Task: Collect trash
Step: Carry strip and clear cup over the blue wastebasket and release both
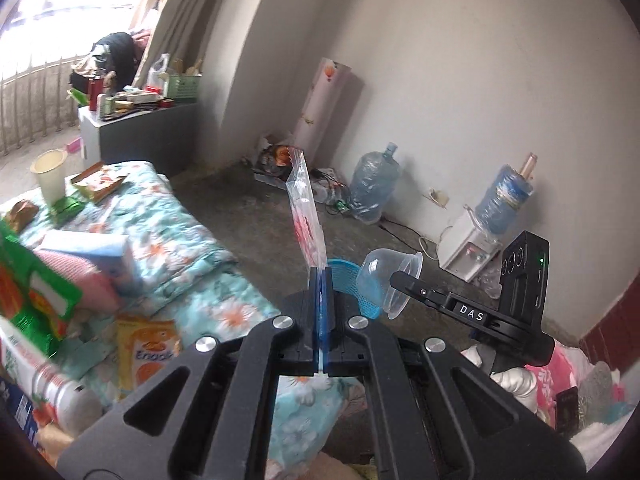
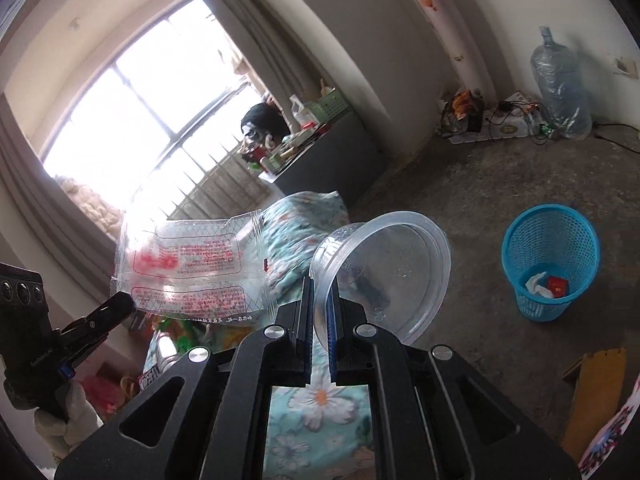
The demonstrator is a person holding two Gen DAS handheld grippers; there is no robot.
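Now I'm carrying trash: my left gripper is clamping a clear red-printed plastic bag, my right gripper a clear plastic cup. Next, releasing both over the blue mesh plastic wastebasket ahead-right.

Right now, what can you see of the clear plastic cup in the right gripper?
The clear plastic cup is a thin, see-through tub with a thick rolled rim and looks empty. It lies tipped on its side, mouth towards the right wrist camera. The right gripper is shut on its wall, one finger inside and one outside. It hangs in the air above the flowered bedding, with the blue basket on the floor beyond.
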